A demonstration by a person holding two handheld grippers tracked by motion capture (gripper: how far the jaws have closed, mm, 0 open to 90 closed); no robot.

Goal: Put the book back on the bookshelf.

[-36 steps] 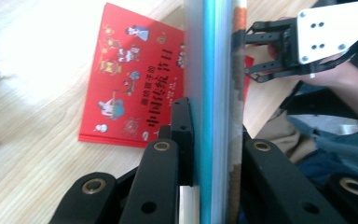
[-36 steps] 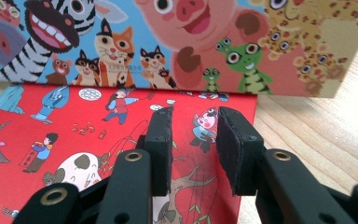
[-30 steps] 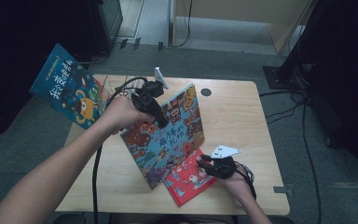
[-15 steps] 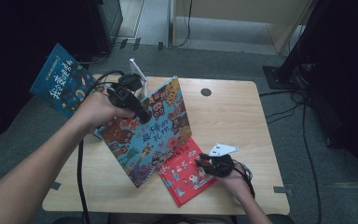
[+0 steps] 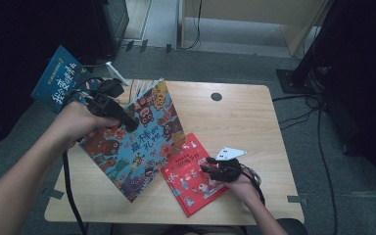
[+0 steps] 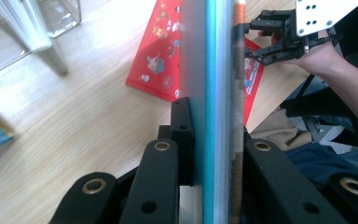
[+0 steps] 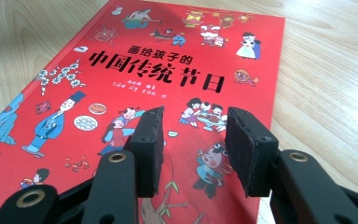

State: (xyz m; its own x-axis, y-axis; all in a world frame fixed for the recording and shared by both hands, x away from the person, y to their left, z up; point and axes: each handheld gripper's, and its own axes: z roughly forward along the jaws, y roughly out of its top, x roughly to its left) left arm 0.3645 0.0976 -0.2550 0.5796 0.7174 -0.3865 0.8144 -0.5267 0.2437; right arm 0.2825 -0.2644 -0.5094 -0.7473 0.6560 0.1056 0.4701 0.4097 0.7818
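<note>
Your left gripper is matt black plastic with brass-coloured rivets; it clamps the big picture book, whose printed cover looks smooth with a slight sheen. Your right gripper carries rough, foam-like black pads and a flat pale plate. Beneath it, near the table's near edge, the red book has a glossy cover. The table is pale wood-grain, smooth and matt.

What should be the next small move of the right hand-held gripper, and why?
Probably lower the right hand-held gripper to the near edge of the red book and close on it. Its jaws have just been opening, nothing is between them, and the book lies flat on the table. The left hand-held gripper already grips the big colourful book, lifted and tilted.
</note>
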